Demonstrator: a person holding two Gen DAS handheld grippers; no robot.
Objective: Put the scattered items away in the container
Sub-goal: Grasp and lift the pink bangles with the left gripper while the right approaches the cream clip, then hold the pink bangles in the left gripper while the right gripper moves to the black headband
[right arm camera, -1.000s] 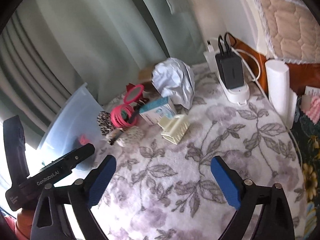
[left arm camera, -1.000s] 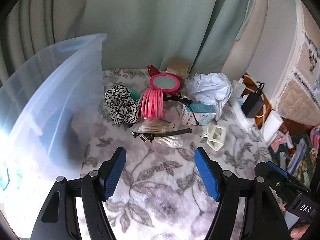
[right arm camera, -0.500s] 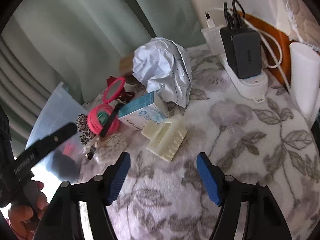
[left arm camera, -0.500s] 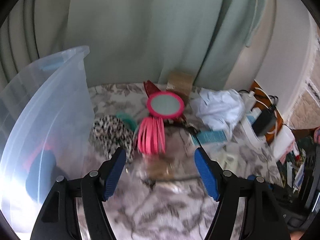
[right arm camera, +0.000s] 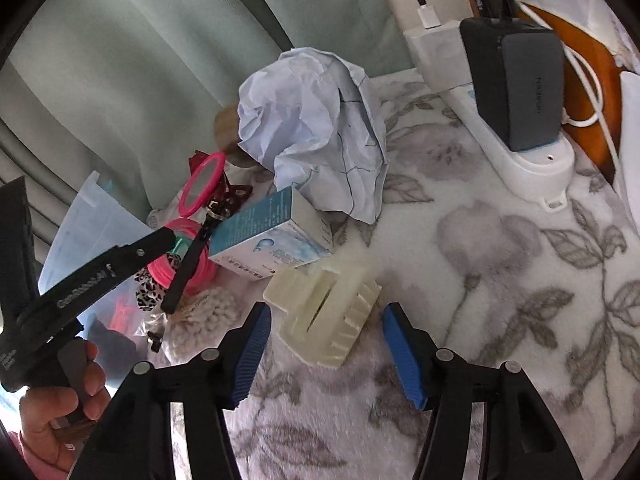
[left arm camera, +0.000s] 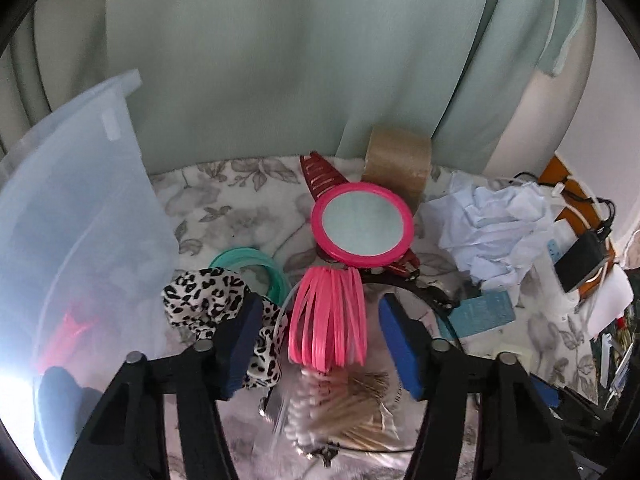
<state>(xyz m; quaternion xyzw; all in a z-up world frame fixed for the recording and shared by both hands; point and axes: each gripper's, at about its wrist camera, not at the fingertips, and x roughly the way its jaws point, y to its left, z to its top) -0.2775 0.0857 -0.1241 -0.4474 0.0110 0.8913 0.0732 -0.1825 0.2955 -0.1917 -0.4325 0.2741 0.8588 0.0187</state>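
Left gripper (left arm camera: pixel 320 340) jaws are closing around the pink bangles (left arm camera: pixel 328 320), pads not touching yet. Right gripper (right arm camera: pixel 324 344) jaws are closing either side of the cream claw clip (right arm camera: pixel 324 316), no contact either. The clear container (left arm camera: pixel 80 240) sits far left, contents blurry. Cotton swabs (left arm camera: pixel 344 412) are half hidden under the bangles.

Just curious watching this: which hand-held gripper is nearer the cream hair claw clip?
Right. The right hand-held gripper has the cream claw clip between its closing jaws, not yet pressed. The left hand-held gripper is off at the pink bangles.
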